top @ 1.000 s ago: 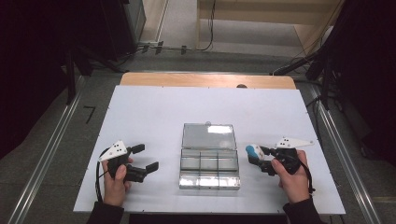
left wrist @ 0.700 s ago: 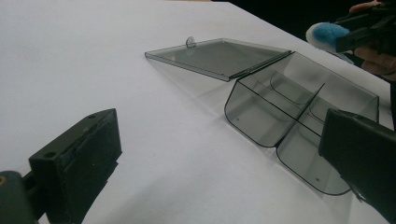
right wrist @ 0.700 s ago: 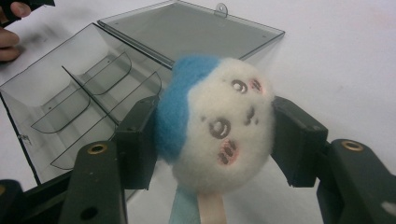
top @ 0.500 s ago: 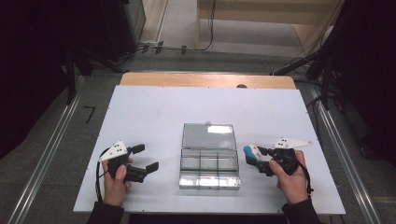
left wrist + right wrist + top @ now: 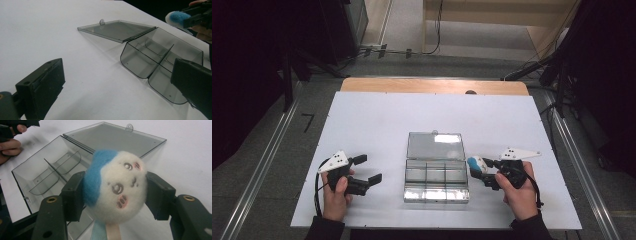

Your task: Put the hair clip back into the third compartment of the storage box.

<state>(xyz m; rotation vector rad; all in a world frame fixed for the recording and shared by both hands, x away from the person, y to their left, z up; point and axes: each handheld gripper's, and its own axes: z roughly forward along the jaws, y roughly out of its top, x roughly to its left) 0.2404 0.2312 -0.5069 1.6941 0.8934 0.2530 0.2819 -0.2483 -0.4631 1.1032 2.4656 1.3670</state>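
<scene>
I am looking down on a white worktop (image 5: 362, 125) with a clear plastic box (image 5: 436, 167) lying at its middle; everything below is placed from that box.

To the left of the box, well apart from it, my left gripper (image 5: 364, 170) rests low over the worktop in a person's hand. Its two black jaws stand wide apart with nothing between them, and bare white surface shows in the gap in the left gripper view.

The box itself is open. Its lid (image 5: 117, 29) lies folded back flat on the worktop on the far side, with a small round tab on its outer edge. The tray part, nearer me, is split by thin walls into several compartments (image 5: 147, 55), and all that I can see hold nothing.

Just beside the right edge of the box, my right gripper (image 5: 478, 167) holds a small plush toy (image 5: 116, 186). The toy is a round white head with a blue patch, a stitched face and pink cheeks. The jaws are partly closed and press it from both sides. It hangs above the worktop at the tray's right rim, not inside any compartment.
</scene>
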